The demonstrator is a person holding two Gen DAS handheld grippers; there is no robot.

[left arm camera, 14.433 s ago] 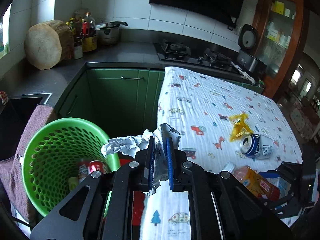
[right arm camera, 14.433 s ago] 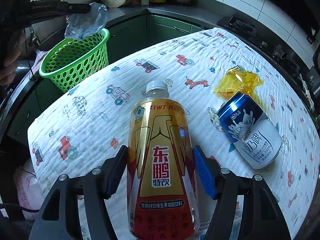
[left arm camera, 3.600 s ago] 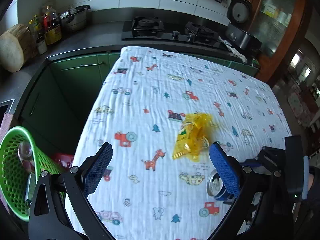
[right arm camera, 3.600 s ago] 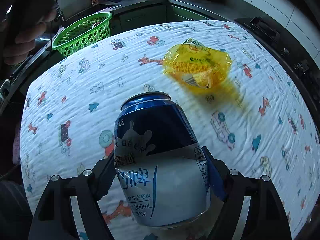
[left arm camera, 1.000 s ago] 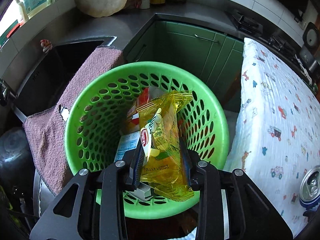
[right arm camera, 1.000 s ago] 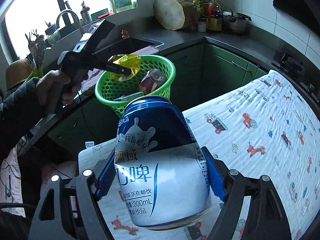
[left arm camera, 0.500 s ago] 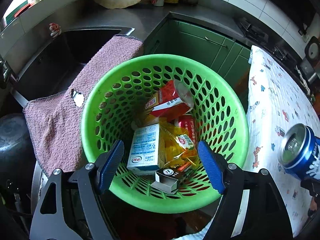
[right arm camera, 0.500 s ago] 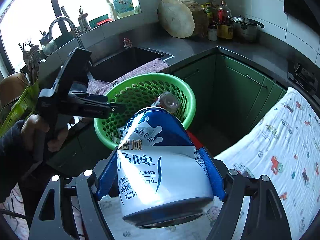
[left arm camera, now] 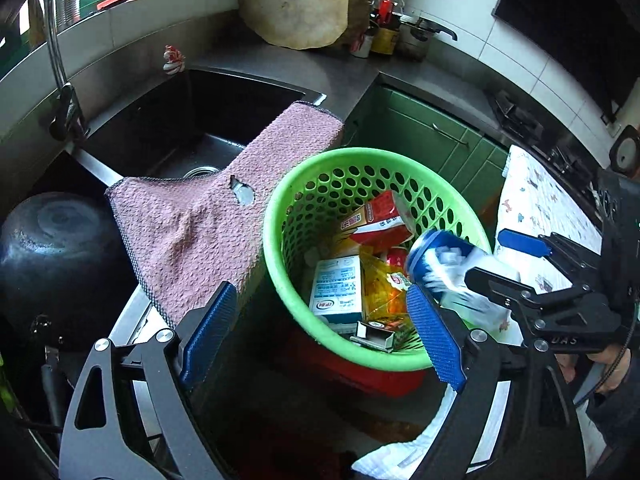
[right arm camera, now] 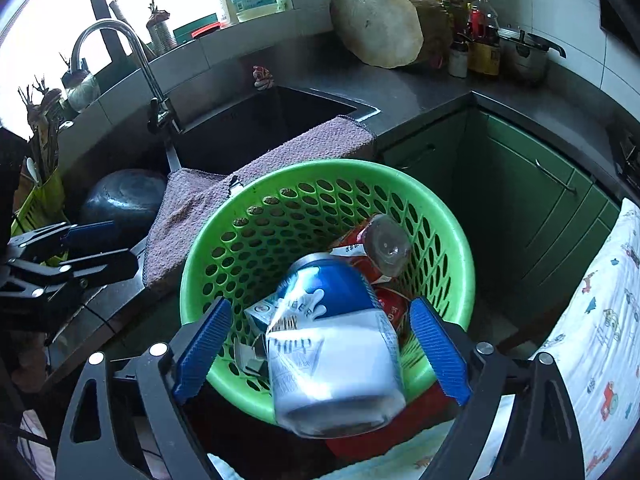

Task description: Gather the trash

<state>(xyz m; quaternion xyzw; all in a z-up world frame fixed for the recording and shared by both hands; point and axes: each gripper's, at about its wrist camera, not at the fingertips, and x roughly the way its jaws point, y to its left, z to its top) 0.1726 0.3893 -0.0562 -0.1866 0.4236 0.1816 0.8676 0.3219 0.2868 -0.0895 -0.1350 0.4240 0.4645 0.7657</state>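
A green perforated basket [left arm camera: 288, 204] [right arm camera: 448, 216] holds trash: a red carton [left arm camera: 376, 220], a white and blue carton [left arm camera: 336, 292], a yellow wrapper [left arm camera: 380, 288] and a plastic bottle [right arm camera: 386, 246]. A blue and white beer can [right arm camera: 332, 344] [left arm camera: 452, 276] is loose and blurred in the air over the basket's near rim, between my right gripper's [right arm camera: 320, 348] spread jaws, which do not touch it. My left gripper [left arm camera: 320, 340] is open and empty, just left of the basket.
A pink towel [left arm camera: 208, 224] hangs over the counter edge beside a dark sink [left arm camera: 180, 120]. A dark pot [left arm camera: 52, 248] sits at the left. Green cabinets [right arm camera: 532, 184] stand behind the basket. The cloth-covered table [right arm camera: 604, 320] is at the right.
My right gripper has opened and let go of the beer can, which is dropping toward the basket. My left gripper has drawn back to the left of the basket, still open.
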